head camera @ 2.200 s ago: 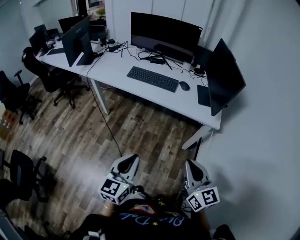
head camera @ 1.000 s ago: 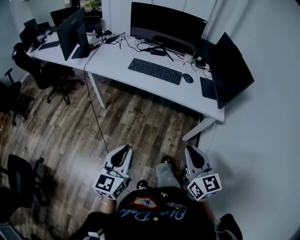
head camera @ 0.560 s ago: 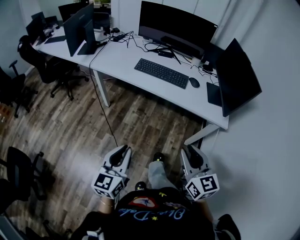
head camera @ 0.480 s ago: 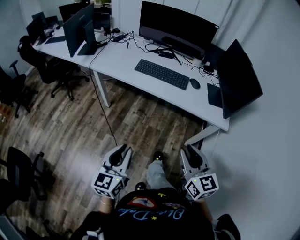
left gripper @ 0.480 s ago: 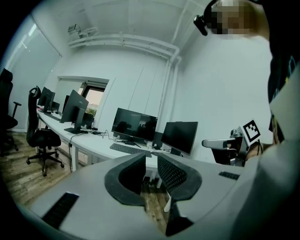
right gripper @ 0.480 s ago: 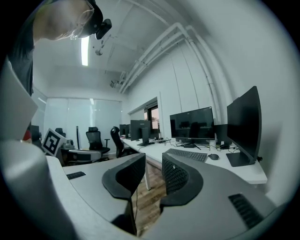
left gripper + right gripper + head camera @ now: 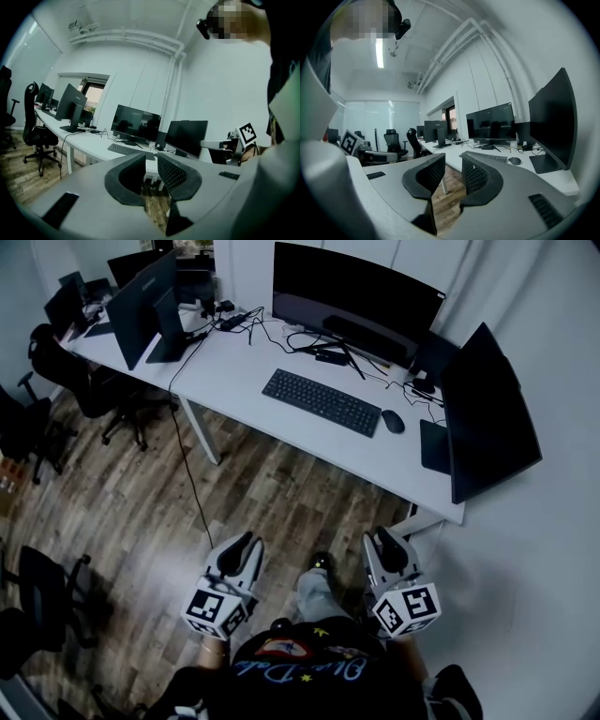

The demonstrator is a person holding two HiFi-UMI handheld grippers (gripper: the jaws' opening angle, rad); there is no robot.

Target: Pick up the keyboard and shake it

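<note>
On the desk (image 7: 239, 381), the keyboard (image 7: 321, 401) lies before the monitor (image 7: 352, 292), the mouse (image 7: 393, 421) just right of it.

1. White bench (image 7: 234, 381) stands on white legs over a wood-plank floor (image 7: 141, 512).
2. Black keyboard (image 7: 321, 401) lies flat near the bench's front edge. Black mouse (image 7: 393, 421) sits just beside its right end, not touching.
3. Wide curved monitor (image 7: 352, 296) stands behind the keyboard. Second monitor (image 7: 492, 418) stands at the right end, angled inward.
4. Loose black cables (image 7: 267, 334) lie left of the curved monitor's foot.
5. Far left end: more monitors (image 7: 141, 306). Office chairs (image 7: 70, 371) stand on the floor beside it.
</note>
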